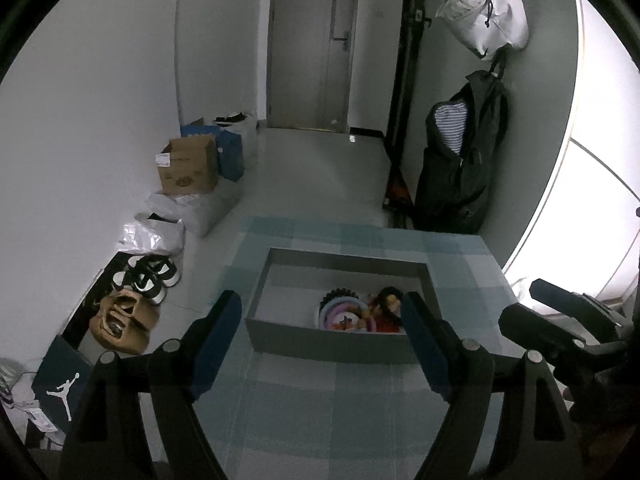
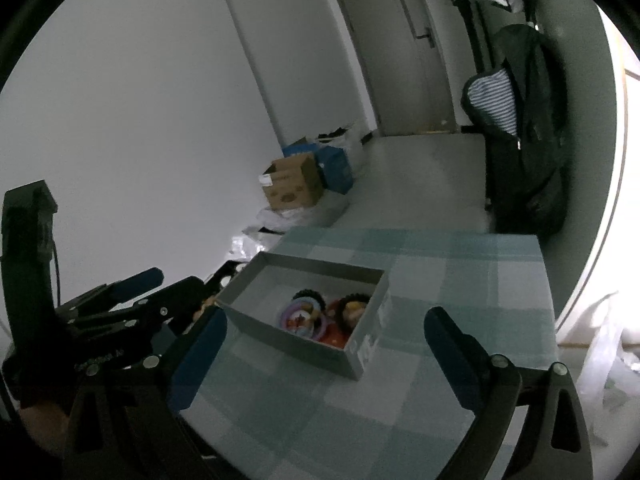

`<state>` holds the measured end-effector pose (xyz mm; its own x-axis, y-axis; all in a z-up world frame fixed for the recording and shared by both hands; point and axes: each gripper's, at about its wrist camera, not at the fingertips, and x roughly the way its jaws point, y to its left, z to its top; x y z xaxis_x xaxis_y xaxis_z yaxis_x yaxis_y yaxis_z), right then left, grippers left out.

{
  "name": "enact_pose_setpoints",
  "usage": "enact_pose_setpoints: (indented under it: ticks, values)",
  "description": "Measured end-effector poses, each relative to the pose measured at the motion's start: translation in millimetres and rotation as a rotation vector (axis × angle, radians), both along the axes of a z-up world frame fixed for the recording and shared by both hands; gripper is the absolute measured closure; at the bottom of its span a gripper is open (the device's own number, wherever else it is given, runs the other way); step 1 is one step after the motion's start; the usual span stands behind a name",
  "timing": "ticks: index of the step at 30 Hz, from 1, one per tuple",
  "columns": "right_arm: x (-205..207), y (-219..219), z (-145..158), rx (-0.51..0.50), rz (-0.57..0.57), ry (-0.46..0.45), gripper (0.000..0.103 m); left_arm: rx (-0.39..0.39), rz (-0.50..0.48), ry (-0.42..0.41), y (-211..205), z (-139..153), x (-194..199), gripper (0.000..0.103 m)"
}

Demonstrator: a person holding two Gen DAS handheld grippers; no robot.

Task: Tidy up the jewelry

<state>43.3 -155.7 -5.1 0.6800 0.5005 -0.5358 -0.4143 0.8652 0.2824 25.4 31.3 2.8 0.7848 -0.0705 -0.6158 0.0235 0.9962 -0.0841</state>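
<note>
**Two grippers wait, spread, in front of the jewelry box**

Both tools hang above the teal-and-white checked worktop (image 1: 304, 412) with nothing held. The left gripper (image 1: 322, 346) has its blue-padded fingers (image 1: 218, 334) wide apart, framing the near wall of the shallow grey cardboard box (image 1: 332, 342) at the centre of its view. The right gripper (image 2: 320, 354) is equally spread, with the box (image 2: 298, 346) just above and left of its centre.

The jewelry, a cluster of pink and lilac rings and dark beaded bracelets (image 1: 360, 312), lies heaped in the near right part of the box, low in the frame; the dim light makes single pieces hard to tell apart, so some may be hair ties rather than bangles.

By my judgement this is the approach step: nothing is lifted yet. The next move calls for one gripper to dip over the near wall and narrow onto a single ring without dragging its neighbours.

The box's long axis runs left to right across the left view, open side up; in the right view it slants from upper left to lower right.
</note>
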Motion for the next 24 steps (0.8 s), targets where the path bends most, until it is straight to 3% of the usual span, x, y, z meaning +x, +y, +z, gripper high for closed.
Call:
enact_pose_setpoints:
  ticks: [24]
  values:
    - [-8.4,-2.3,2.0,-0.006,-0.010,-0.003,0.002,-0.002,0.013,0.002,-6.2,1.5,-3.8,0.024]
